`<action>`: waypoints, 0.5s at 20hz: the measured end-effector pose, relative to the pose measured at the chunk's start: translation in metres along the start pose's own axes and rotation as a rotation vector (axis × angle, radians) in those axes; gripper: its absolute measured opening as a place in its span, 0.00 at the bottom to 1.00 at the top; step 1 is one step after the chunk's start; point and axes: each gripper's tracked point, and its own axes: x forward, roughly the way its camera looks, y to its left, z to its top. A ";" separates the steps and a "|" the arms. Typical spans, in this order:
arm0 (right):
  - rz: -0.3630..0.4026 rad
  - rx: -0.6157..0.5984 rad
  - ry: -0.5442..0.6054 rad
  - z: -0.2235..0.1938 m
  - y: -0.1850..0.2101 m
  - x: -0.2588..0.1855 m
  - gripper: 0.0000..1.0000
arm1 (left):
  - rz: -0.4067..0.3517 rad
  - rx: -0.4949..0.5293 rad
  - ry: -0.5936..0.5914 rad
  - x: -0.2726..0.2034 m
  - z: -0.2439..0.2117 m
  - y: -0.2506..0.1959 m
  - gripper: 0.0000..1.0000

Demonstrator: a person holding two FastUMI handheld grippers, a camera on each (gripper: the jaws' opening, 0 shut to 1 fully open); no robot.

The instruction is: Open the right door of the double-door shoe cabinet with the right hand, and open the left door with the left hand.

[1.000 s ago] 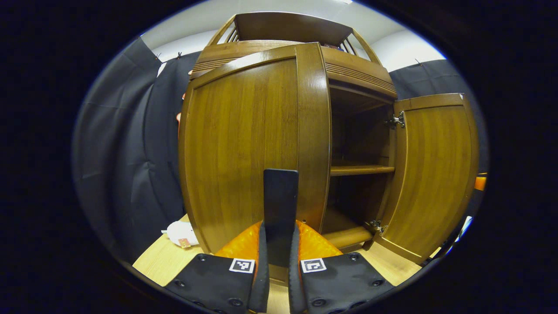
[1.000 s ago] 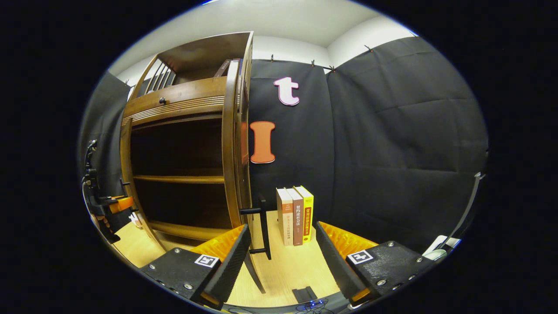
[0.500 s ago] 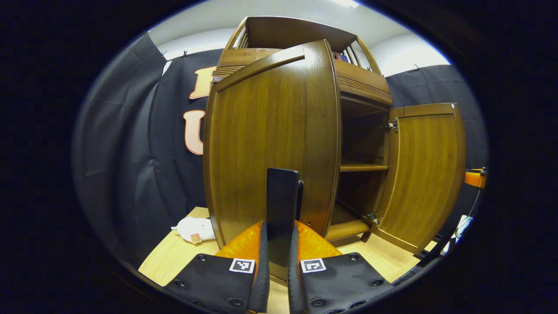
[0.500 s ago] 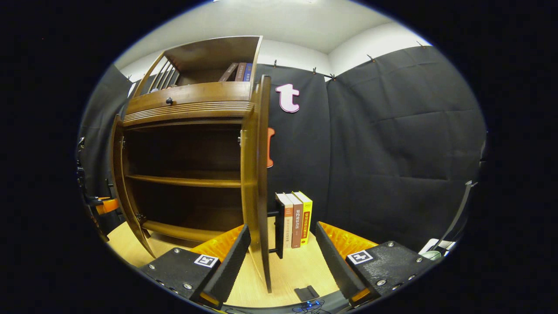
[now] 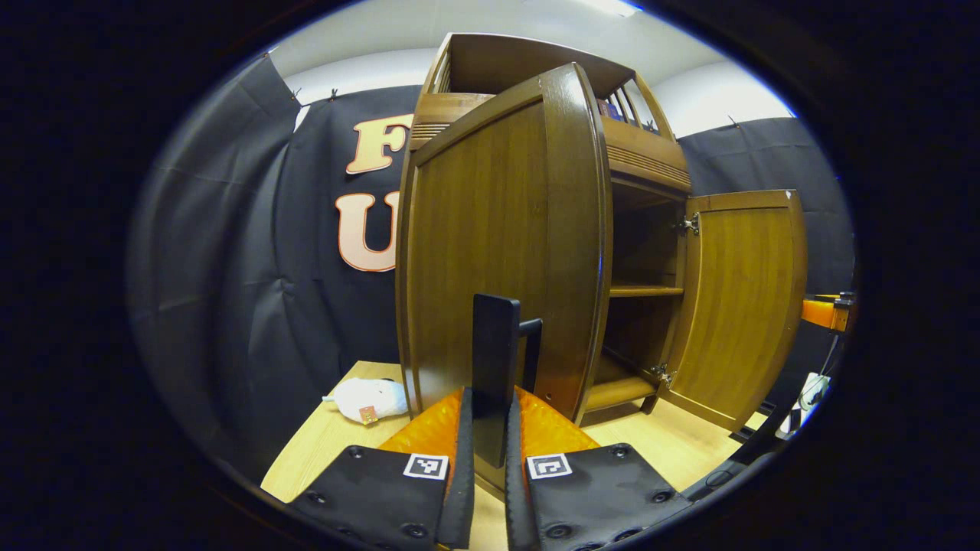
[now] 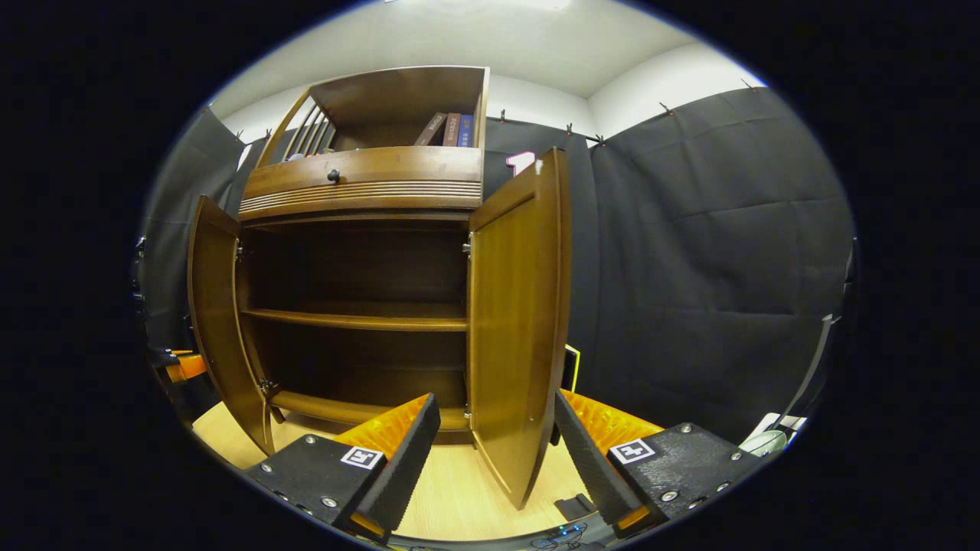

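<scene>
The wooden shoe cabinet [image 6: 360, 184] stands with both doors swung out, its dark shelves [image 6: 356, 317] bare. In the left gripper view, my left gripper [image 5: 490, 459] is shut on the black bar handle [image 5: 496, 360] of the left door [image 5: 490, 229]. That door stands well out from the cabinet front. In the right gripper view, my right gripper [image 6: 494, 451] is open. The lower edge of the right door [image 6: 521, 321] stands between its fingers, touching neither, and that door's handle is hidden behind the panel. The right door [image 5: 743, 306] and the left door [image 6: 218, 321] each appear in the other view.
A white plush toy [image 5: 366, 399] lies on the light wood floor left of the cabinet. Books [image 6: 448, 130] stand on the cabinet's top shelf. A yellow book's edge [image 6: 570, 367] peeks out behind the right door. Black cloth walls close in on both sides.
The left door has swung further out with my left gripper on its handle. The right door now shows its inner face and hides the standing books; its handle is no longer between my right fingers.
</scene>
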 end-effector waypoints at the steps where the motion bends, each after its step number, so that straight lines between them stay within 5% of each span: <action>1: 0.005 0.000 -0.003 0.001 0.006 -0.001 0.98 | 0.002 0.001 0.000 -0.002 0.001 0.003 0.23; 2: 0.011 0.002 -0.007 0.003 0.012 -0.001 0.92 | 0.003 0.001 -0.001 -0.005 0.002 0.007 0.25; 6: 0.027 0.006 -0.014 0.006 0.028 -0.004 0.92 | 0.037 0.018 -0.004 -0.017 0.002 0.032 0.15; 10: 0.049 0.008 -0.012 0.008 0.045 -0.004 0.92 | 0.018 -0.012 0.007 -0.026 0.001 0.049 0.17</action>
